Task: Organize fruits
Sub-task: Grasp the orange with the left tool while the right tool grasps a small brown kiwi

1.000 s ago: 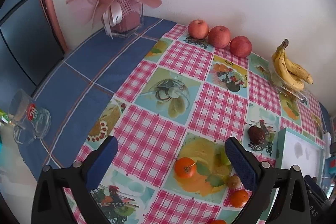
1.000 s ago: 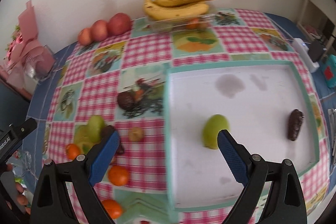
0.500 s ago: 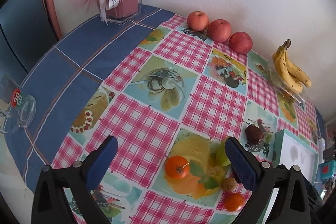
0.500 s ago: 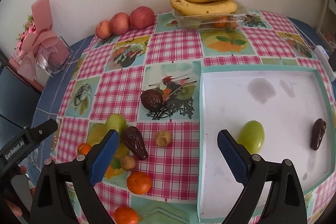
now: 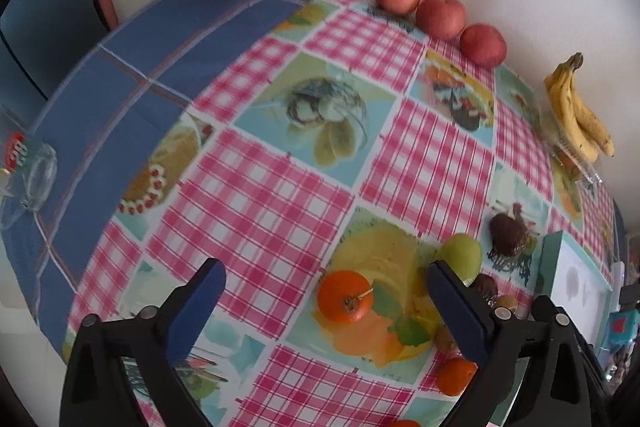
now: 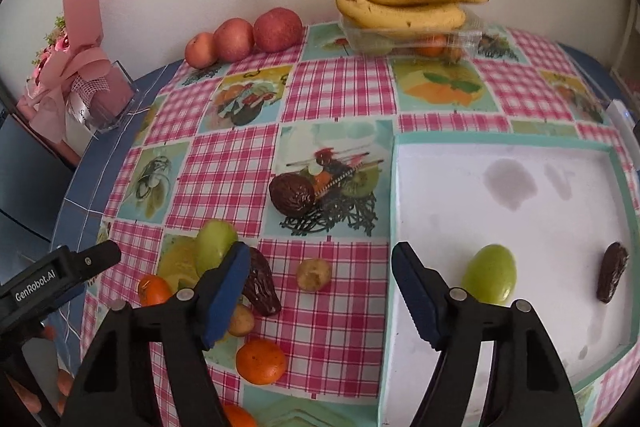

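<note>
Nearest in the right wrist view: the right gripper [image 6: 318, 273], blue-padded fingers spread wide, grasping nothing, hovering over the left wall of the shallow white tray with a teal rim [image 6: 394, 187]. Inside the tray, two fruits: one green oval fruit [image 6: 489, 279] near the left wall, one dark wrinkled date [image 6: 611, 277] toward the right wall, well apart. Left of the tray on the table with the pink checked, fruit-print cloth [image 6: 336, 91], a loose cluster: three small orange tangerines [image 6: 261, 361], a second dark date [image 6: 262, 281] partly behind the gripper's left finger, two small brownish round fruits [image 6: 314, 274], a second green fruit [image 6: 214, 245]. Beyond these, just beside the tray's far left corner, one dark brown wrinkled round fruit [image 6: 292, 194]. Farthest from the tray, along the white wall: three red apples [image 6: 234, 39] in a row, touching, and one bunch of yellow bananas [image 6: 404, 5] resting on a clear plastic box [image 6: 460, 41]. At far left, one pink wrapped bouquet [image 6: 76, 67].

In the left wrist view: the left gripper [image 5: 320, 297], also released and wide apart, holding nothing, low over the cluster, one tangerine between its fingers. One clear glass [image 5: 30, 173] on the blue cloth at the left edge.
</note>
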The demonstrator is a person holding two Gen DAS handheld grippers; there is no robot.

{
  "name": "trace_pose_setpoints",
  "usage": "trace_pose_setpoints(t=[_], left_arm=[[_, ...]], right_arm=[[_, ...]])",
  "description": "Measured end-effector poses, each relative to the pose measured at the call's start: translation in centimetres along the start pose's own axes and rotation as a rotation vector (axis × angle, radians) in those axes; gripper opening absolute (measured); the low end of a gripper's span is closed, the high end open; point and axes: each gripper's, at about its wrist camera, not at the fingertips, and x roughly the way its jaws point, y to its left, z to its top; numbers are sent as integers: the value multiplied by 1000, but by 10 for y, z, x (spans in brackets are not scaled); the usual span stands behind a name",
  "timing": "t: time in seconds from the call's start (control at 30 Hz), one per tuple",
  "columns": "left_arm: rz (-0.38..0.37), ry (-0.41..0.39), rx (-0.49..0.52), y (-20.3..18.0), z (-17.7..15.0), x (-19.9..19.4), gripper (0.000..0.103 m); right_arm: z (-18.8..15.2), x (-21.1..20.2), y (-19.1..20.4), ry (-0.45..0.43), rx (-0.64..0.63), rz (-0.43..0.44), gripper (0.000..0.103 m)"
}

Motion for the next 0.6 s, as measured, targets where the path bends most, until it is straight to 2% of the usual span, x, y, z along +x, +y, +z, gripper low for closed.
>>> trace_pose_setpoints(t=[0.03, 0.07, 0.17, 0.2, 0.23, 0.37, 0.43, 0.6], left_arm=[[-8, 15, -10, 1, -1, 4, 95], [-19, 37, -20, 2, -2, 9, 92], [-17, 63, -23, 2, -5, 16, 86], [-15, 66, -22, 1, -5, 18, 83], [-17, 70, -22, 1, -6, 19, 80], [-31, 95, -34, -2, -8, 25, 76], [-30, 102, -32, -3, -9, 27, 65], [-36, 121, -32, -3, -11, 31, 48]], right_arm=[[-1, 3, 0, 12, -1, -1, 61], [-2, 7, 0, 23, -2, -5, 56], [-5, 16, -2, 51, -1, -22, 52], [-6, 19, -3, 64, 1, -23, 43], [-7, 22, -5, 75, 5, -23, 41], [-10, 29, -7, 95, 19, -6, 37], [-11, 32, -7, 102, 27, 6, 37], [-12, 38, -4, 108, 31, 36, 32]])
